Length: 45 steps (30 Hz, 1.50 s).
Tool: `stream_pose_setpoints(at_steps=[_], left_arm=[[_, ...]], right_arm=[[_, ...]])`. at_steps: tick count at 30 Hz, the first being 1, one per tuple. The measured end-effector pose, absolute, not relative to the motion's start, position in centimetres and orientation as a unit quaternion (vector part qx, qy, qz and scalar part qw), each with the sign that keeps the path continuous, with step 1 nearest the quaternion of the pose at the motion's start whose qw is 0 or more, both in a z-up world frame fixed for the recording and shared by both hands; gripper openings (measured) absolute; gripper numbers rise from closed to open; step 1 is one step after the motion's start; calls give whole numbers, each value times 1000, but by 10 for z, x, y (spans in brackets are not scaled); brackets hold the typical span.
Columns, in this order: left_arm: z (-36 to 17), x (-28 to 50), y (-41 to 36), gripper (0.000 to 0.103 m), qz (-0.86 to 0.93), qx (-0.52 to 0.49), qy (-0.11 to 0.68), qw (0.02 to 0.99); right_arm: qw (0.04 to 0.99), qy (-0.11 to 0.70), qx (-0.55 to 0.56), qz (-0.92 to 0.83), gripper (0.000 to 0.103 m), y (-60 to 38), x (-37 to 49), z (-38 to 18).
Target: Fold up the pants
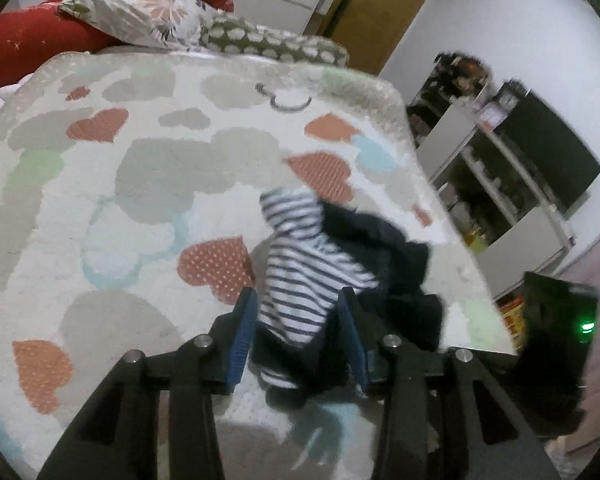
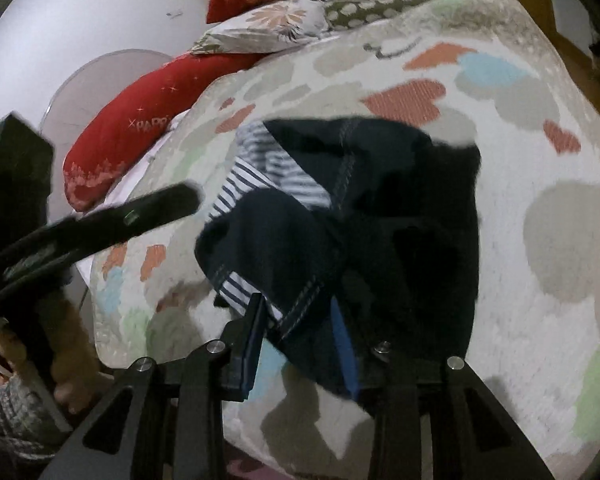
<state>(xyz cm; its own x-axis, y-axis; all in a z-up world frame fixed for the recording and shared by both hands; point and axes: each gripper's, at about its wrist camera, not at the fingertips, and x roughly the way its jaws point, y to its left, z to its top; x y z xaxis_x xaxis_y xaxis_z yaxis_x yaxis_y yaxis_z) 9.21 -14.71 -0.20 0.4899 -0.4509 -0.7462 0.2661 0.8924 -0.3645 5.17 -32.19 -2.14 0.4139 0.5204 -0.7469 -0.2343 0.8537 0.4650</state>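
The left gripper (image 1: pixel 298 320) has its jaws partly open around striped lining of the pants (image 1: pixel 340 264); the right gripper (image 2: pixel 298 320) likewise straddles a dark hem. Soft, limp, bunched at frame centre on the bed (image 1: pixel 140 160), they want holding at the waistband corners.

Dark pants (image 2: pixel 340 208) with striped lining bunched on heart-patterned bed cover (image 2: pixel 540 240); cloth between jaws of right hand-held gripper (image 2: pixel 298 312) at 6 o'clock, grip unclear; red pillows (image 2: pixel 140 120) at 10 o'clock.
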Motion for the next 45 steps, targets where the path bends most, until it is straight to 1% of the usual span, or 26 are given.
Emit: stream_pose_setpoints(at_steps=[3, 5, 7, 9, 10, 14, 17, 18, 21, 22, 23, 25, 27, 28, 30, 31, 32, 34, 36, 39, 40, 41, 42, 44, 45], left_arm=[[-22, 86, -150, 41, -199, -93, 475, 852], [-30, 80, -148, 41, -198, -96, 471, 854], [-34, 79, -143, 41, -197, -115, 473, 851], [-36, 81, -139, 45, -195, -129, 476, 848], [-37, 83, -138, 48, -193, -133, 476, 848], [-41, 81, -134, 50, -190, -149, 473, 847], [-41, 82, -138, 50, -185, -146, 471, 850], [-41, 82, -139, 50, -182, -143, 470, 852], [-43, 82, -140, 50, -173, -142, 468, 855], [-44, 83, -139, 50, -173, -143, 468, 855], [-44, 82, -140, 50, -173, -144, 468, 854], [-44, 81, -140, 50, -176, -144, 467, 855], [-45, 77, -139, 50, -177, -146, 462, 856], [-46, 76, -138, 50, -178, -150, 462, 856], [-47, 73, -134, 50, -180, -166, 461, 853], [-48, 73, -133, 50, -181, -172, 461, 852], [-49, 73, -133, 50, -181, -175, 461, 851], [-49, 72, -133, 50, -180, -177, 460, 851], [-49, 71, -133, 50, -180, -179, 460, 851], [-50, 68, -132, 50, -179, -184, 460, 850], [-50, 67, -132, 50, -179, -186, 460, 850], [-50, 67, -131, 50, -179, -187, 460, 849], [-50, 67, -130, 50, -180, -189, 459, 849], [-51, 68, -128, 50, -181, -200, 458, 847], [-52, 69, -127, 50, -180, -205, 459, 846]], right_arm=[[816, 507, 154, 231, 36, -327, 49, -30], [820, 503, 149, 230, 36, -334, 46, -23], [838, 480, 148, 213, 36, -346, 47, -4], [852, 461, 146, 199, 37, -352, 54, 16], [858, 454, 140, 196, 37, -351, 61, 26], [854, 454, 113, 229, 37, -321, 95, 50], [812, 505, 105, 273, 37, -287, 134, 35], [785, 540, 99, 289, 37, -271, 152, 20], [759, 596, 67, 252, 36, -250, 189, -14], [764, 601, 45, 231, 31, -245, 200, -23], [772, 598, 29, 215, 28, -242, 207, -26], [798, 576, -9, 179, 28, -239, 216, -24], [817, 558, -53, 134, 33, -238, 219, -20], [821, 555, -53, 125, 33, -243, 219, -17], [823, 550, -13, 142, 35, -255, 214, -6], [825, 544, 0, 155, 43, -260, 206, 4], [827, 538, 5, 164, 53, -258, 202, 11], [829, 527, 12, 186, 62, -256, 190, 26], [818, 537, 12, 206, 64, -244, 183, 27], [805, 566, -44, 171, 63, -218, 185, 6], [803, 572, -57, 156, 54, -215, 185, -3], [802, 577, -63, 142, 22, -214, 188, -10], [801, 581, -56, 136, 17, -215, 191, -16], [807, 573, -15, 139, 13, -224, 197, -15], [812, 566, -5, 141, 12, -226, 199, -10]])
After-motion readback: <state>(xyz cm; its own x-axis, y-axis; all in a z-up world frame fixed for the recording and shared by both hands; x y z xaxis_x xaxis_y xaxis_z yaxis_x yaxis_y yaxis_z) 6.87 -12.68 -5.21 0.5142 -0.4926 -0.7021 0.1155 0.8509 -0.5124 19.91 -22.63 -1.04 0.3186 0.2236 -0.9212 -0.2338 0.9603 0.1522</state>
